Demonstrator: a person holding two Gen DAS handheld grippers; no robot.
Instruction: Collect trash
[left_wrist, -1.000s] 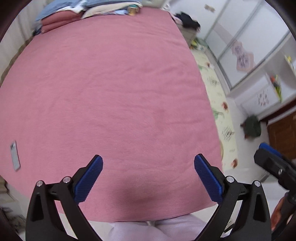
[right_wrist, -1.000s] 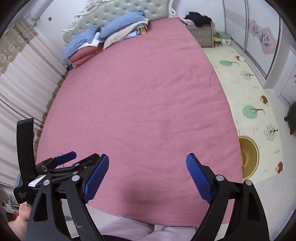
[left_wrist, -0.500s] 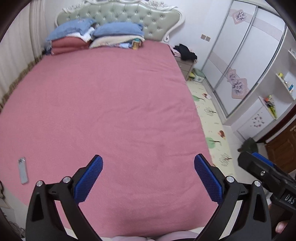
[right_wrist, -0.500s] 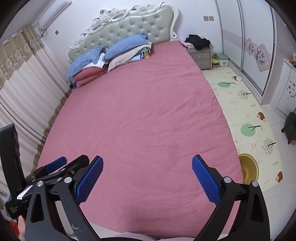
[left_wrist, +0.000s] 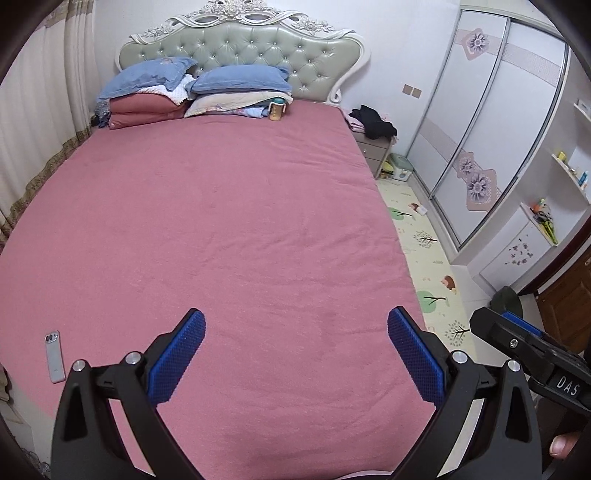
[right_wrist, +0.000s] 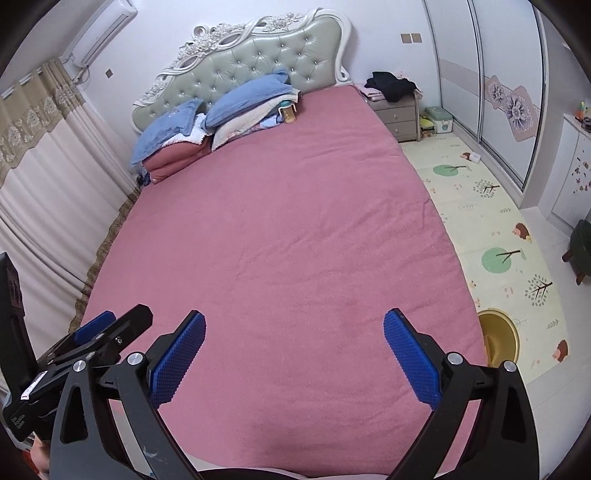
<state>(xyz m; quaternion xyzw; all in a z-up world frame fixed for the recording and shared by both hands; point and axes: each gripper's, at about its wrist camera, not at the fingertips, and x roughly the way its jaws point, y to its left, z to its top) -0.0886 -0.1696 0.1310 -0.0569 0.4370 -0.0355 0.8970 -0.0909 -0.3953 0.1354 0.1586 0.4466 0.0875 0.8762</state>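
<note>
Trash on the bed (right_wrist: 295, 240): I see none for certain; a small carton (right_wrist: 472, 157) lies on the mat, far ahead-right of the right gripper (right_wrist: 293, 354), nearer it than the left gripper (left_wrist: 295, 354). Both jaws gape wide, empty.

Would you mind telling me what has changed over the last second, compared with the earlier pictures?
Both views have tipped up from the pink bedspread to take in the headboard and pillows. The right claw has just been opening a little wider, nothing between its pads. Unchanged: the left claw is open and empty; the phone lies near the bed's left edge; the yellow bin stands on the floor mat.
</note>
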